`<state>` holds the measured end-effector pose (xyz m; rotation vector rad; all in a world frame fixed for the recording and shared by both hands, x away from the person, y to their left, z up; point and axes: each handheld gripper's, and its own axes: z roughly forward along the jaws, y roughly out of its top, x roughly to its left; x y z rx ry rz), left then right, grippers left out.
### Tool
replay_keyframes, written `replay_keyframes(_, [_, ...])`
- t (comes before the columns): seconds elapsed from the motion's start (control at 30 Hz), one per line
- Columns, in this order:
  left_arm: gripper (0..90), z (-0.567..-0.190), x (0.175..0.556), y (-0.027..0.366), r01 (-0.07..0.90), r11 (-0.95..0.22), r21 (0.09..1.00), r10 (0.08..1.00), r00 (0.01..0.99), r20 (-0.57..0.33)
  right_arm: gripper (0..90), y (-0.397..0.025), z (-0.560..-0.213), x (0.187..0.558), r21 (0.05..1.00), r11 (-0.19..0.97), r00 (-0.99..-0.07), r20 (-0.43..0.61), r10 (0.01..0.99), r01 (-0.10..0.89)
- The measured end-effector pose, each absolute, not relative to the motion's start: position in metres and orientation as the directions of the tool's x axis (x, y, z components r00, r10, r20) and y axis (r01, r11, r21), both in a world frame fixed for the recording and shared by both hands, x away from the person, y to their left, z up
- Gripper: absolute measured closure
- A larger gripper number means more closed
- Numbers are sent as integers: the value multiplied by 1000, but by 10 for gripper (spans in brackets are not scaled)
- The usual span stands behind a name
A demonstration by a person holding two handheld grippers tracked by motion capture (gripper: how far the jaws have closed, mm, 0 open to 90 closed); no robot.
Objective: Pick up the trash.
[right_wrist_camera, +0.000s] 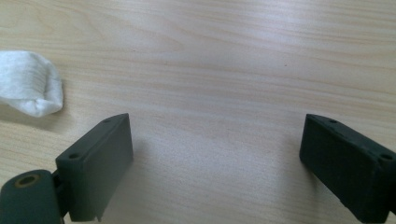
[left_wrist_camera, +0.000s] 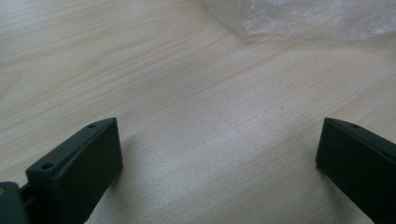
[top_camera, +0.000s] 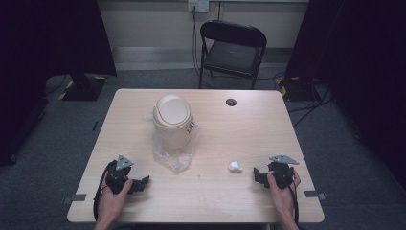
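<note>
A beige bin with a swing lid (top_camera: 173, 120) stands upright near the middle of the wooden table (top_camera: 249, 129). A clear plastic bag (top_camera: 174, 155) lies against its near side and reaches into the top of the left gripper view (left_wrist_camera: 317, 18). A crumpled white wad (top_camera: 235, 166) lies right of centre, seen again at the left edge of the right gripper view (right_wrist_camera: 29, 88). My left gripper (top_camera: 145, 181) rests on the table near the front left, jaws wide apart and empty (left_wrist_camera: 219, 158). My right gripper (top_camera: 256, 174) rests at the front right, open and empty (right_wrist_camera: 217, 158), just right of the wad.
A dark round grommet hole (top_camera: 231, 102) sits near the table's far edge. A black folding chair (top_camera: 232, 48) stands behind the table. Black curtains hang on both sides, and cables run over the grey floor at the right.
</note>
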<state>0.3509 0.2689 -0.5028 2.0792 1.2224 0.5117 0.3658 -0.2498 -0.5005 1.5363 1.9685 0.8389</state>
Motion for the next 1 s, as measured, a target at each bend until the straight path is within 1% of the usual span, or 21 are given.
replay_keyframes(0.13, [0,-503,351,269,614,-343,711,873,487,1,94,-250,-500,366,728,172,-238,-12,971,664])
replay_keyframes(0.2, [0,-503,351,269,614,-343,711,874,487,2,139,-252,-499,366,726,159,-229,-2,973,669])
replay_keyframes(0.27, [0,-503,351,269,614,-344,711,873,487,2,138,-253,-498,365,727,151,-228,7,974,669])
replay_keyframes(0.33, [0,-503,351,269,613,-344,711,872,489,1,156,-253,-497,365,723,163,-249,12,968,671])
replay_keyframes(0.37, [0,-503,351,269,613,-344,711,872,489,1,156,-253,-497,365,723,163,-249,12,968,671])
replay_keyframes(0.43, [0,-503,351,269,612,-345,711,872,490,1,156,-251,-493,364,727,167,-279,35,960,667])
replay_keyframes(0.57, [0,-503,351,269,612,-346,711,871,491,1,162,-247,-483,359,747,170,-301,41,953,642])
replay_keyframes(0.6, [0,-503,351,269,612,-346,711,871,491,1,163,-245,-480,359,752,185,-320,37,947,633])
replay_keyframes(0.7, [0,-503,351,269,612,-347,711,871,492,1,168,-242,-478,359,754,187,-332,43,942,630])
replay_keyframes(0.9, [2,-503,351,271,606,-350,714,864,503,-3,170,-228,-467,362,758,216,-399,62,915,615])
replay_keyframes(1.0, [3,-503,351,271,605,-351,715,862,507,-5,166,-222,-463,362,767,218,-415,69,907,604])
